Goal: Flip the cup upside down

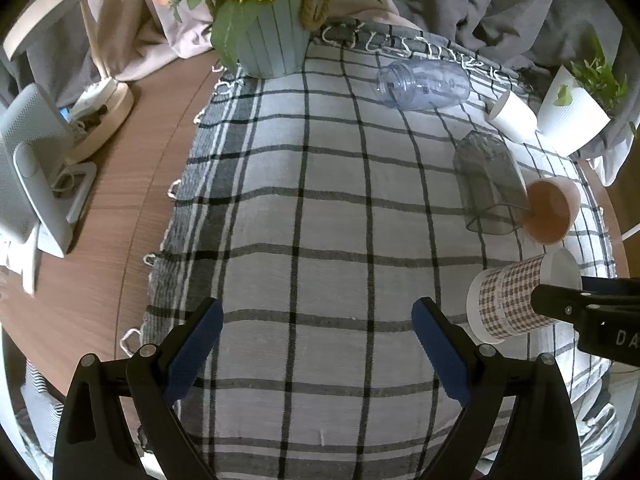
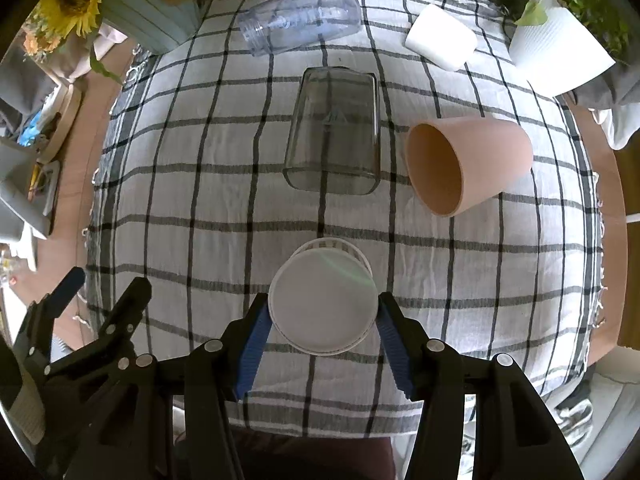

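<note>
A houndstooth paper cup (image 1: 516, 298) is held on its side above the checked cloth by my right gripper (image 2: 323, 322), whose blue pads press both sides of it. In the right wrist view I see the cup's white flat bottom (image 2: 323, 310) facing the camera. My left gripper (image 1: 318, 344) is open and empty over the cloth, to the left of the cup. It also shows in the right wrist view (image 2: 76, 292) at the lower left.
On the checked cloth (image 2: 200, 208) lie a clear dark glass (image 2: 334, 136), a terracotta cup on its side (image 2: 468, 164), a clear plastic jar on its side (image 2: 298, 20) and a white cup (image 2: 442, 42). A sunflower pot (image 1: 276, 36) and a white plant pot (image 1: 572, 116) stand at the back.
</note>
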A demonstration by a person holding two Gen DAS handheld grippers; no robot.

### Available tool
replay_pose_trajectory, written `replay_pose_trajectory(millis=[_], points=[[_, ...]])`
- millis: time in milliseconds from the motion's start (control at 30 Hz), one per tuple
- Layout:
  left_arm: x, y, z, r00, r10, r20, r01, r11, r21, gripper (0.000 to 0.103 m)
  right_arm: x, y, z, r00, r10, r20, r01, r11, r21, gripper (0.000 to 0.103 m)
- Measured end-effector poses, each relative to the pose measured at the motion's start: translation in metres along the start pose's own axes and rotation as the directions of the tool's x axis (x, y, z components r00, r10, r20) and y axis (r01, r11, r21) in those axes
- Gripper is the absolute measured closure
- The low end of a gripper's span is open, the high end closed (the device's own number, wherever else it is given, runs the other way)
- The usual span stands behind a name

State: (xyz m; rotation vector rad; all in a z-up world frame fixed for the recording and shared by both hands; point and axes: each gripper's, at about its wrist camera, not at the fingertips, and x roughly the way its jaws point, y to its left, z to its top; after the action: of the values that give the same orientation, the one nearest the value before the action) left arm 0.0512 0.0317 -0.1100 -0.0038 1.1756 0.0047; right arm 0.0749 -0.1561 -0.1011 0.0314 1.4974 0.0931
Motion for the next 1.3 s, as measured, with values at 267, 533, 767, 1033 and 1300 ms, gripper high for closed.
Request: replay_pose_trajectory(millis=[267,533,767,1033,1300], points=[[-0.021,-0.004,-0.001,0.998,0.035,0.045,-0.036,0.999,0.029,0.006,-0.018,-0.005,-0.021,0.996,-0.003,0.087,0.0,0.999,0.036,0.022],[-0.059,-0.012,-0.006,0.992,0.016,0.124,-0.024,0.998,0.064,0.001,-0.066,-0.018,-0.062,0.963,-0.027,0.267,-0.007,0.992,0.129,0.018],[-0.088,-0.021,-0.013,0.983,0.019,0.183,-0.037,0.995,0.096,0.001,-0.102,-0.023,-0.093,0.876,-0.107,0.47,0.023,0.983,0.181,0.014],[-0.112,-0.021,-0.022,0.977,-0.009,0.213,-0.01,0.996,0.086,0.0,-0.125,-0.019,-0.116,0.801,-0.073,0.595,-0.023,0.988,0.152,0.008],[-0.136,-0.021,-0.032,0.96,0.016,0.28,-0.035,0.997,0.062,0.0,-0.13,-0.017,-0.131,0.792,-0.061,0.607,-0.034,0.989,0.145,0.007]])
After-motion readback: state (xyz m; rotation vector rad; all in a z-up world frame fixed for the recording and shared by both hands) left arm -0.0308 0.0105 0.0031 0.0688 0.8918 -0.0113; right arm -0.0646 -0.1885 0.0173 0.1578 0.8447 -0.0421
